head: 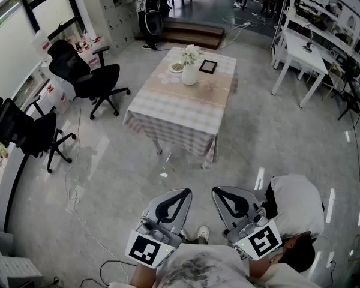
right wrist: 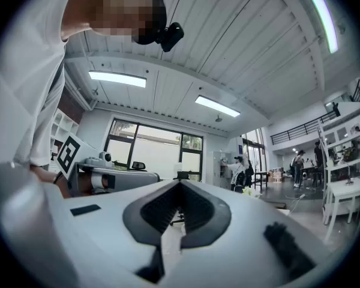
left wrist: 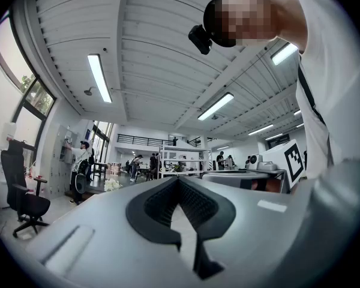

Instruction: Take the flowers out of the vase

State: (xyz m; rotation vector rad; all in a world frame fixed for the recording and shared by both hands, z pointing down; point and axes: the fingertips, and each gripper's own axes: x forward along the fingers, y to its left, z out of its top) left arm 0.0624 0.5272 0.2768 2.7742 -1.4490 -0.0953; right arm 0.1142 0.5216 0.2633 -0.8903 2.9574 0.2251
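While open floor (head: 240,161) separates the table (head: 186,116) from the closed, empty left gripper (head: 184,192) and right gripper (head: 216,191), white flowers (head: 191,53) fill a white vase (head: 189,74).

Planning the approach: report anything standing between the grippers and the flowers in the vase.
Nothing visible does. Left gripper and right gripper are over open floor, short of the table; its near cloth is bare, and the flowers stand in the vase at the far end.
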